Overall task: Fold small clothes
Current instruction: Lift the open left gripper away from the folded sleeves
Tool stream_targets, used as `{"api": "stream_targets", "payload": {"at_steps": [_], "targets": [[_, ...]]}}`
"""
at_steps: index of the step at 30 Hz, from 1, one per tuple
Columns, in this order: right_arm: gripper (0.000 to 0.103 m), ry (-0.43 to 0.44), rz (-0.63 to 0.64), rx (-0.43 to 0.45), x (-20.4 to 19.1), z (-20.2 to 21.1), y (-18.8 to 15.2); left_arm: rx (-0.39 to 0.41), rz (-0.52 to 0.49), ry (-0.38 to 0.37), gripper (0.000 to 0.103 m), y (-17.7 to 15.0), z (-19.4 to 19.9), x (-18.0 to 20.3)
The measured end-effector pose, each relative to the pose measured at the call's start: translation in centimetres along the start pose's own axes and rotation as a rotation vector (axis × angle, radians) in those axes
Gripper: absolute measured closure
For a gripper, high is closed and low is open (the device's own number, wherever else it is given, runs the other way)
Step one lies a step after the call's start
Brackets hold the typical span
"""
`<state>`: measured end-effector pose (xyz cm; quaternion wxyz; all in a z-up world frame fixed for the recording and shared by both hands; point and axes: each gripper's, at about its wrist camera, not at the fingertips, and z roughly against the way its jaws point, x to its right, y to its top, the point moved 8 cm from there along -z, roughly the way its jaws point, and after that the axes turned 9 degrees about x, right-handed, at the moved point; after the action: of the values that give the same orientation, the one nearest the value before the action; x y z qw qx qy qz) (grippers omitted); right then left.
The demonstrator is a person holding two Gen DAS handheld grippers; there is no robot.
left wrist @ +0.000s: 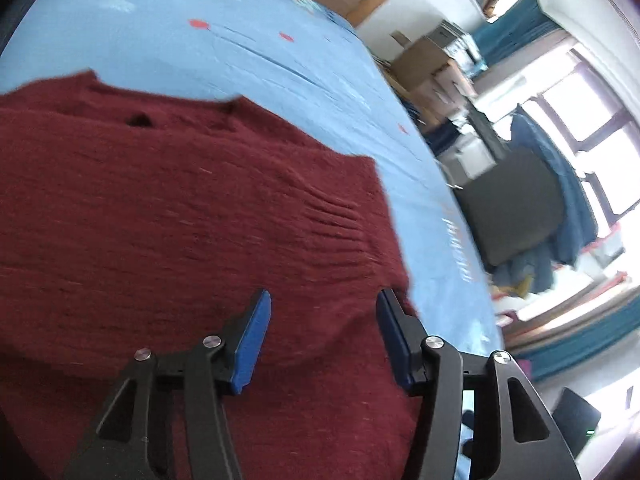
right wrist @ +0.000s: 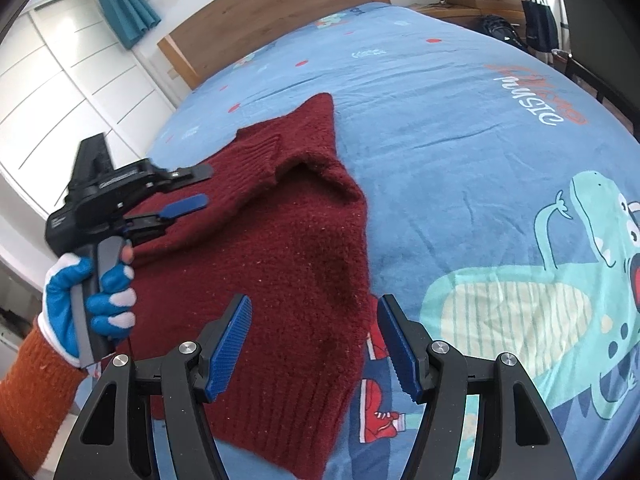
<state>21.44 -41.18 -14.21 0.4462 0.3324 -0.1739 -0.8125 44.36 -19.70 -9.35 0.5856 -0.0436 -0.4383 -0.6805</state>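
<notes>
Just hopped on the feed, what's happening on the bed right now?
A person in a blue-and-white glove and orange sleeve is folding a dark red knitted sweater on a blue dinosaur-print bedsheet, with a handheld gripper in each hand. The sweater lies partly folded, one ribbed cuff on top. The left gripper hovers over it with jaws open and nothing between them. The right gripper is also open, over the sweater's near edge.

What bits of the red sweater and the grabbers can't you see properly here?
- Red sweater: its near hem is cut off by the frame bottom in the left wrist view, which is also blurred.
- Sweater underside: hidden against the bed.
- Left gripper: seen side-on, gap unclear in the right wrist view.
</notes>
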Motion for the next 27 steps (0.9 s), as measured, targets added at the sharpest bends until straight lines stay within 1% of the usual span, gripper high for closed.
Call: {"api": "stream_targets", "payload": {"at_steps": [1,2,3,6,8,11,13,15,17,20,24,27], "targets": [[0.035,-0.001,-0.001,0.001,0.1,0.0,0.1,0.014,-0.012,0.049,0.054,-0.1,0.1,-0.8],[0.035,-0.002,-0.003,0.001,0.2,-0.1,0.1,0.018,-0.036,0.117,0.054,-0.3,-0.1,-1.6],[0.035,-0.002,-0.004,0.002,0.2,-0.1,0.1,0.009,-0.065,0.179,0.054,-0.7,-0.4,-2.3],[0.035,-0.001,-0.004,0.003,0.2,-0.2,0.1,-0.008,-0.145,0.237,0.054,-2.3,-1.2,-2.2],[0.035,-0.001,-0.004,0.000,0.1,-0.3,0.0,-0.021,-0.192,0.239,0.051,-3.2,-1.7,-1.1],[0.035,-0.001,-0.003,-0.009,-0.2,-0.5,-0.3,-0.048,-0.228,0.182,0.051,-4.0,-1.8,0.4],[0.035,-0.001,0.001,-0.012,-0.4,-0.6,-0.4,-0.045,-0.246,0.165,0.051,-4.3,-1.5,1.1],[0.035,-0.003,0.007,-0.010,-0.5,-0.5,-0.4,-0.023,-0.246,0.163,0.051,-4.1,-0.6,0.7],[0.035,-0.005,0.007,-0.009,-0.5,-0.5,-0.3,0.014,-0.241,0.191,0.051,-3.7,1.0,-0.5],[0.035,-0.009,0.011,-0.006,-0.6,-0.5,0.0,0.076,-0.245,0.262,0.051,-2.4,2.8,-3.0],[0.035,-0.010,0.020,-0.004,-0.8,-0.7,0.3,0.143,-0.227,0.383,0.051,-1.0,5.8,-7.9],[0.035,-0.008,0.025,-0.006,-1.2,-0.9,0.3,0.177,-0.199,0.495,0.051,-0.6,7.6,-11.9]]}}
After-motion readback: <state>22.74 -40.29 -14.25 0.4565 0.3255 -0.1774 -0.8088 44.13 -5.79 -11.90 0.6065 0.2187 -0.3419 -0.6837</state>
